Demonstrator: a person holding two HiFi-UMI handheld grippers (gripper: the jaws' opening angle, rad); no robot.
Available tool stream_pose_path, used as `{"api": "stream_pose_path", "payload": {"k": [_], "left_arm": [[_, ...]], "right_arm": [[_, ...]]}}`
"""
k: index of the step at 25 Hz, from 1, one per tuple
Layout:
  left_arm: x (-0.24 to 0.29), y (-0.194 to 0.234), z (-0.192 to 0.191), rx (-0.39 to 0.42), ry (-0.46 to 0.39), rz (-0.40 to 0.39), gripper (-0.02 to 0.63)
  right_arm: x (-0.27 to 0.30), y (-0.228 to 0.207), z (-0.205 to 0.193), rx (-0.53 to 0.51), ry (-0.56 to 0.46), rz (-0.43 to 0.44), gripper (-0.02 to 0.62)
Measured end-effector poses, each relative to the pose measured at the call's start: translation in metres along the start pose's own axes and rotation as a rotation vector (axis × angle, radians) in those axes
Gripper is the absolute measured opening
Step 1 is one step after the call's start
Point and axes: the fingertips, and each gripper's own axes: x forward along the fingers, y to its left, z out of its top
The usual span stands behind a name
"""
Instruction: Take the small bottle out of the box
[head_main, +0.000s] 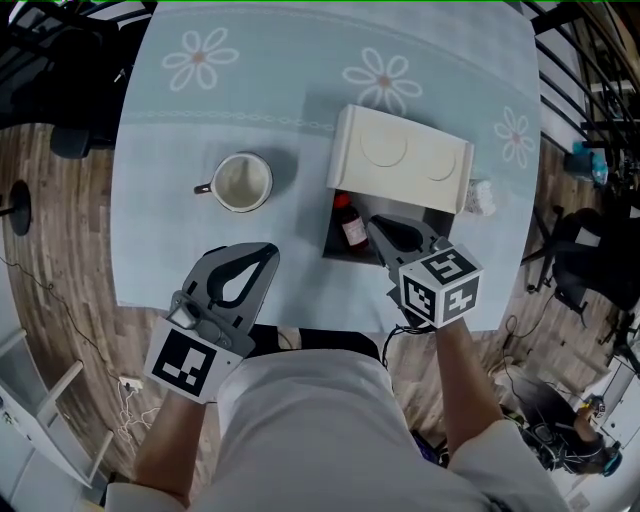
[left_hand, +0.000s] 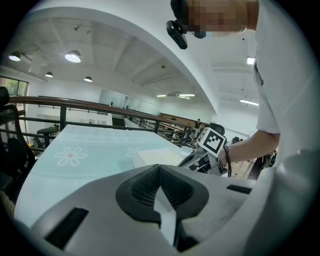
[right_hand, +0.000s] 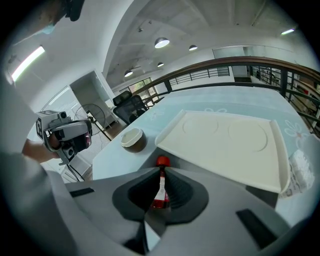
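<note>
White lid (head_main: 405, 150) overhangs box (head_main: 336, 246), small bottle (head_main: 350, 224) inside; mug (head_main: 240, 182) nearby; left gripper (head_main: 266, 252), right gripper (head_main: 379, 227) jaws closed.

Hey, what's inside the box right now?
A small red-capped bottle shows in the open end of the box. The white lid covers the rest, and the right gripper hangs over part of the opening, so anything else inside cannot be seen.

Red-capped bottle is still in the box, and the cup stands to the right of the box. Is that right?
No. The cup stands to the left of the box, not the right, as the head view shows. The red-capped bottle is still in the box.
</note>
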Motion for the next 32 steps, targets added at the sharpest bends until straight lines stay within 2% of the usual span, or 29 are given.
{"api": "stream_pose_path", "payload": {"k": [7, 8, 9, 10, 26, 32], "left_arm": [[0.000, 0.004, -0.008, -0.021, -0.004, 0.005, 0.020], [0.000, 0.004, -0.009, -0.024, -0.004, 0.005, 0.021], [0.000, 0.005, -0.010, -0.027, -0.004, 0.004, 0.020], [0.000, 0.005, -0.011, -0.029, -0.004, 0.004, 0.021], [0.000, 0.014, -0.025, -0.077, -0.008, 0.015, 0.020], [0.000, 0.017, -0.032, -0.095, -0.003, 0.019, 0.021]], "right_arm": [[0.011, 0.001, -0.006, -0.025, 0.038, 0.003, 0.034], [0.012, 0.002, -0.007, -0.031, 0.046, 0.006, 0.052], [0.014, 0.003, -0.007, -0.037, 0.055, 0.008, 0.099], [0.016, 0.004, -0.008, -0.044, 0.064, 0.009, 0.112], [0.041, 0.008, -0.022, -0.130, 0.189, 0.016, 0.221], [0.049, 0.008, -0.031, -0.155, 0.241, 0.020, 0.235]]}}
